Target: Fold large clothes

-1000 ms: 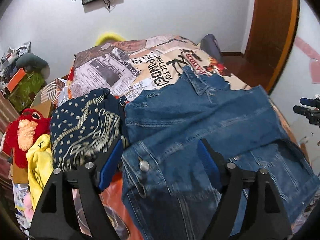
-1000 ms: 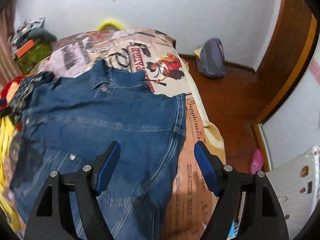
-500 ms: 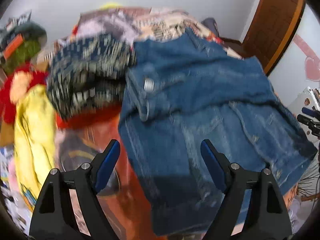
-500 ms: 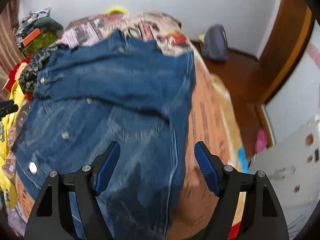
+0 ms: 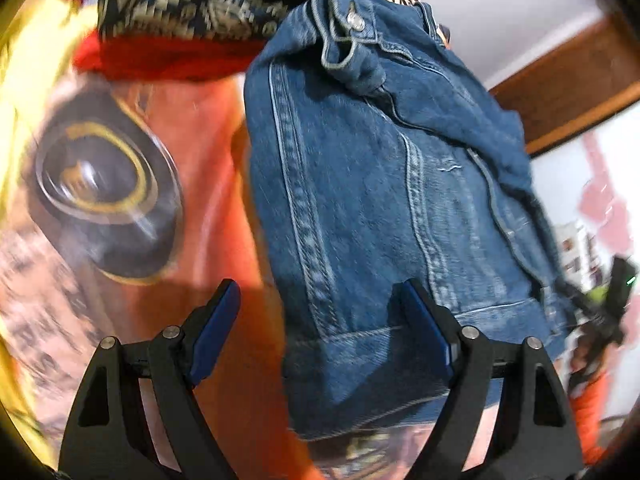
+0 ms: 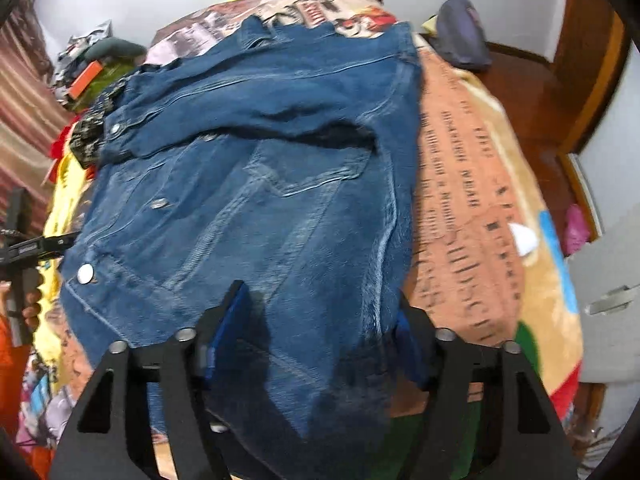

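Observation:
A blue denim jacket (image 6: 256,184) lies spread on the bed, collar at the far end and one sleeve folded across its chest. My left gripper (image 5: 316,300) hangs open, close over the jacket's (image 5: 380,200) near left hem corner; the denim edge runs between its fingers, and the left pad is over the orange blanket. My right gripper (image 6: 320,308) points down at the near right hem. Its jaws are closing with denim between them, and a wide gap still shows. The left pad rests over the cloth and the right pad sits at the jacket's side edge.
A printed orange and tan blanket (image 6: 472,200) covers the bed. A navy patterned garment (image 5: 192,4), a red cloth (image 5: 160,60) and a yellow garment (image 6: 68,184) lie left of the jacket. A grey-purple bag (image 6: 464,36) sits on the wooden floor by the door (image 6: 592,40).
Both grippers have come down toward the jacket's near hem. The left view has rolled and closed in on the left corner. The right jaws have narrowed around the denim.

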Tool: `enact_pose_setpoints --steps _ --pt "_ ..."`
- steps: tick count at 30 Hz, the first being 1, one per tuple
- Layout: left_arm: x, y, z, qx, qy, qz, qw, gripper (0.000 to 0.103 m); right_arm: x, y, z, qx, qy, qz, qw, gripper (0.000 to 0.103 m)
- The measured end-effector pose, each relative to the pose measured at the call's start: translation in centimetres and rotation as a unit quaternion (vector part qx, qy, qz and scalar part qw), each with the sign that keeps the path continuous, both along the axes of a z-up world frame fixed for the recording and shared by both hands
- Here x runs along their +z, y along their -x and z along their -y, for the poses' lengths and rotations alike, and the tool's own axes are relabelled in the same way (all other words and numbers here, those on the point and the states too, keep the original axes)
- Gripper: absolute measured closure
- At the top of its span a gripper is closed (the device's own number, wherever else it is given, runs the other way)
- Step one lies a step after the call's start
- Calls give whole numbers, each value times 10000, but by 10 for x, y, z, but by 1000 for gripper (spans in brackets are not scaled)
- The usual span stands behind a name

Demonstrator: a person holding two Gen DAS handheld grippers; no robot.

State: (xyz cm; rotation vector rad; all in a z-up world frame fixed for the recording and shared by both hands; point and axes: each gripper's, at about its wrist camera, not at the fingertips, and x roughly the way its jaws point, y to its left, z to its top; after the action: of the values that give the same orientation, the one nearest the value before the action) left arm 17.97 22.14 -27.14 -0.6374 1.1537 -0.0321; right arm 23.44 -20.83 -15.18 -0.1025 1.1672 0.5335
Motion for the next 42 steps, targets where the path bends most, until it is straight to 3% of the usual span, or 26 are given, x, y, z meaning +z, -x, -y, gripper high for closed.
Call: enact_pose_setpoints --steps 2,4,6,8,9,12,19,26,36,42 --pt "-4 3 0 53 307 22 9995 23 -2 -2 -6 8 7 -38 10000 52" --pt "0 3 0 0 452 125 9989 39 -3 -6 -8 -15 -81 -136 9999 68" --pt "5 4 4 -122 455 250 9986 45 -3 -10 -9 -53 -131 -160 9998 84" --pt "13 2 7 -238 347 363 9985 56 1 -9 -9 -16 -199 -116 9997 87" --pt "17 1 8 -279 248 405 9985 70 4 -10 -10 -11 -210 -74 9998 88" --pt "33 -4 11 -342 59 622 9975 81 19 -10 -13 65 -207 207 9996 89" --pt "96 -18 12 -322 -249 1437 9888 83 58 -27 -21 52 -411 804 9959 90" --pt "144 -46 10 -330 -668 1991 9771 84 75 -55 -25 -79 -639 1078 9921 91" --pt "150 -114 -26 331 -550 2063 9764 84 83 -126 -25 -512 -731 1365 9866 91" --pt "141 -171 -34 478 -830 1924 9766 84 69 -180 -38 -728 -691 1300 9864 91"
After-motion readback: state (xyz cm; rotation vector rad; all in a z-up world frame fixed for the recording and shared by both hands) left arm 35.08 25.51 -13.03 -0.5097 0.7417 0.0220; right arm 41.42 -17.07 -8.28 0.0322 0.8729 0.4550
